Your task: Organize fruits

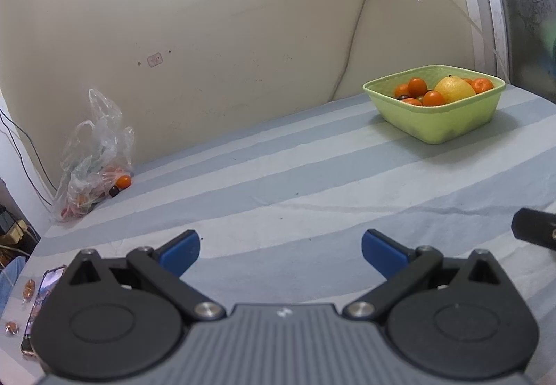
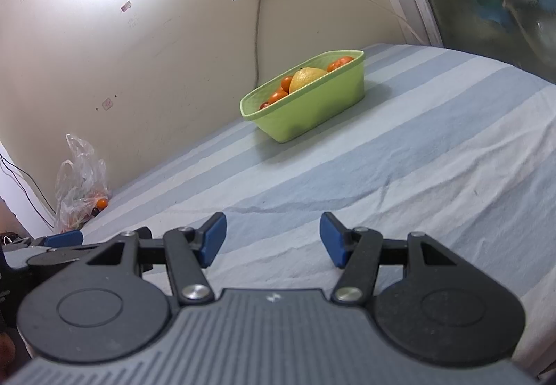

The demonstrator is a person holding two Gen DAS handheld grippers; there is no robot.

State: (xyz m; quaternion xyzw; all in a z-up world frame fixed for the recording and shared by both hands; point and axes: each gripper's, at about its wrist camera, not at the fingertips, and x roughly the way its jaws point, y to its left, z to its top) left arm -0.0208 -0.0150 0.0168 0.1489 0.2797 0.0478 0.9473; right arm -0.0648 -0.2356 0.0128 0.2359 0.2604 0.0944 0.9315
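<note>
A green tub (image 1: 441, 122) stands at the far right of the striped bed, holding a yellow lemon (image 1: 453, 89) and several small orange fruits (image 1: 417, 87). It also shows in the right wrist view (image 2: 312, 110) with the lemon (image 2: 305, 77). A clear plastic bag (image 1: 92, 166) against the wall at the far left holds more fruit; one orange fruit (image 1: 123, 181) and a dark one (image 1: 114, 190) lie at its mouth. My left gripper (image 1: 280, 249) is open and empty above the sheet. My right gripper (image 2: 272, 239) is open and empty.
The bed sheet (image 1: 278, 183) has blue and white stripes. A phone (image 1: 40, 301) and wrapped sweets (image 1: 28, 289) lie at the near left edge. A cable (image 1: 351, 48) taped to the wall hangs behind the tub. The bag (image 2: 80, 183) also shows in the right wrist view.
</note>
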